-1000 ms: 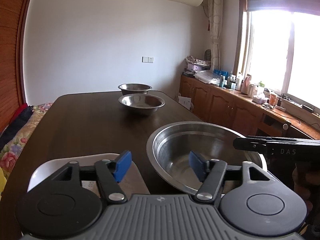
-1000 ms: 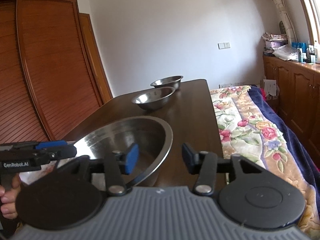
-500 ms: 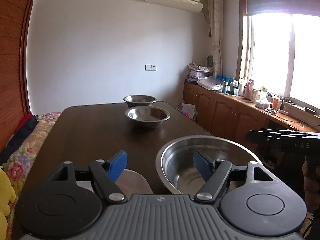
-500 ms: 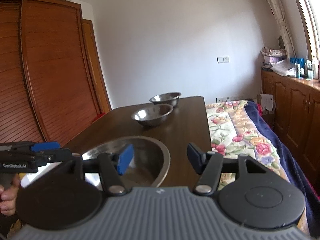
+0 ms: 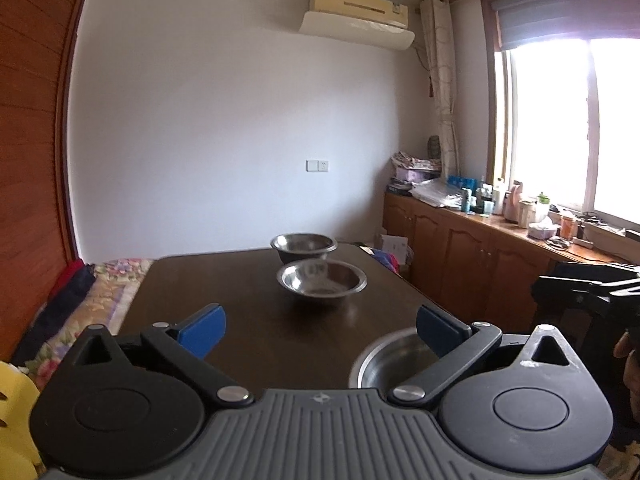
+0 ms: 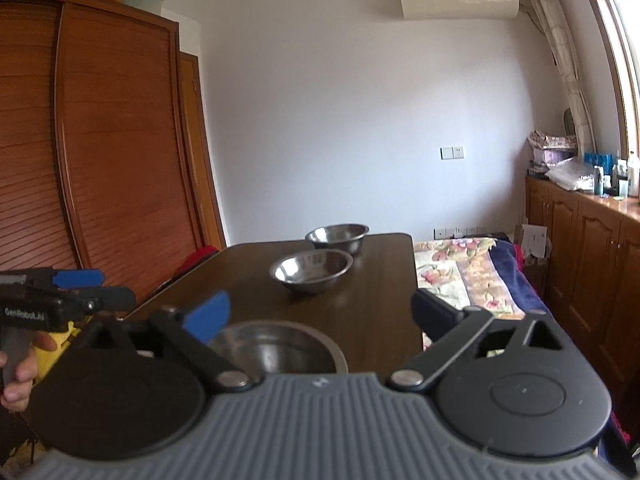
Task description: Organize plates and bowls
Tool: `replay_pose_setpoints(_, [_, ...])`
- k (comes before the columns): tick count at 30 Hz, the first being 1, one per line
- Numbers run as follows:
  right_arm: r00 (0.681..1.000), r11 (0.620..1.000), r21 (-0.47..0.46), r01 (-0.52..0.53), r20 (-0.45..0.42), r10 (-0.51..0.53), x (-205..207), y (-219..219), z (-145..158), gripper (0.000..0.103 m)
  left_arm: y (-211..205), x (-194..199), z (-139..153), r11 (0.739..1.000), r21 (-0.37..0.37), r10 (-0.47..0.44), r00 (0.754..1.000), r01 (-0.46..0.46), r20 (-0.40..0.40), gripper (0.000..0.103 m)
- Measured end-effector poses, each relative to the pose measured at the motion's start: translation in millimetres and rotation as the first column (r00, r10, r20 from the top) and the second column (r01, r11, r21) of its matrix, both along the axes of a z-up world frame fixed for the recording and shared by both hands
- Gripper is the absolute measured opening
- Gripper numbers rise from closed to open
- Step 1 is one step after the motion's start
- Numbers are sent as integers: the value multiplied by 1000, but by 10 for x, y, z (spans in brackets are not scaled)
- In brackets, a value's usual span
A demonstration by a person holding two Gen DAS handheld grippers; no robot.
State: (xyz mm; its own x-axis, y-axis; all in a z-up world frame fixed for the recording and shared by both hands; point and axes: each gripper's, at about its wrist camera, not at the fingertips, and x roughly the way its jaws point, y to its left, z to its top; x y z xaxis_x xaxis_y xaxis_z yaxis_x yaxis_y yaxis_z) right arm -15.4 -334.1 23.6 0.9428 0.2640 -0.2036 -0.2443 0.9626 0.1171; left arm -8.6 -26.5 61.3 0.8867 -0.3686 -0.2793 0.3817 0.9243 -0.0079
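Opening wide over the dark table [image 5: 248,280], the left gripper [image 5: 320,326] has nothing between its blue pads; a big steel bowl [image 5: 392,356] sits on the near edge just below its right finger. Two smaller bowls, the near bowl [image 5: 322,282] and the far bowl [image 5: 304,245], stand in line further back. Opposite, the right gripper [image 6: 322,314] is also opening, empty, above the big bowl [image 6: 280,350]
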Motion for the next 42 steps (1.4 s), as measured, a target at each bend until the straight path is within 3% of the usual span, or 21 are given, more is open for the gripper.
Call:
replay_pose_setpoints(18, [998, 998, -52, 46, 44, -44, 95, 23, 196, 103, 34, 168, 153, 1000, 5, -7, 1000, 7, 22, 103])
replay_pose_setpoints(29, [998, 996, -79, 38, 54, -34, 181, 12, 317, 103, 6, 347, 246, 999, 49, 13, 999, -15, 36, 103])
replay_pose_setpoints(42, [1000, 992, -129, -5, 13, 6, 619, -21, 478, 103, -64, 974, 245, 995, 97, 11, 999, -7, -46, 103])
